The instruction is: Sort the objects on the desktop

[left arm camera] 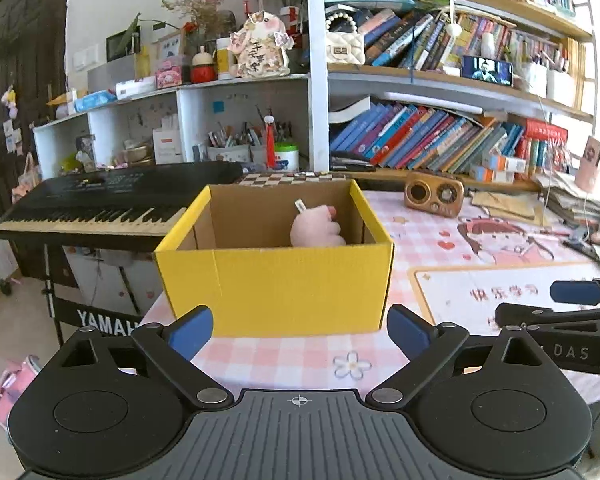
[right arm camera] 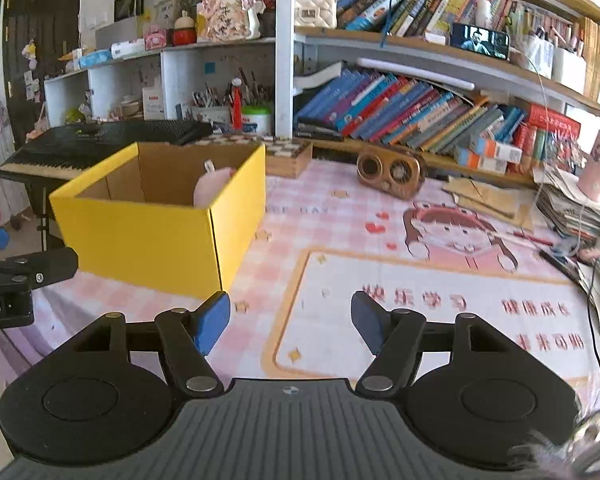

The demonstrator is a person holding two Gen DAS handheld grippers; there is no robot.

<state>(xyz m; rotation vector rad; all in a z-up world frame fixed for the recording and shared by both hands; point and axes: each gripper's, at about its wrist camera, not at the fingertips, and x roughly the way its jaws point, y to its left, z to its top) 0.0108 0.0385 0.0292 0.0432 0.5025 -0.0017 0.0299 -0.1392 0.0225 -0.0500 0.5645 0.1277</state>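
Yellow box (left arm camera: pixel 274 280) stands on the pink checked tablecloth (right arm camera: pixel 324 216) — pink plush toy (left arm camera: pixel 318 228) inside. Left gripper (left arm camera: pixel 300 330) faces the box's front wall, fingers apart, empty. Right gripper (right arm camera: pixel 290 322) — right of the box, fingers apart, empty.

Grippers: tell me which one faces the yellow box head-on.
The left gripper: the yellow box sits centred between its open jaws. The right gripper, also open, points at the pink mat, box off to its left.
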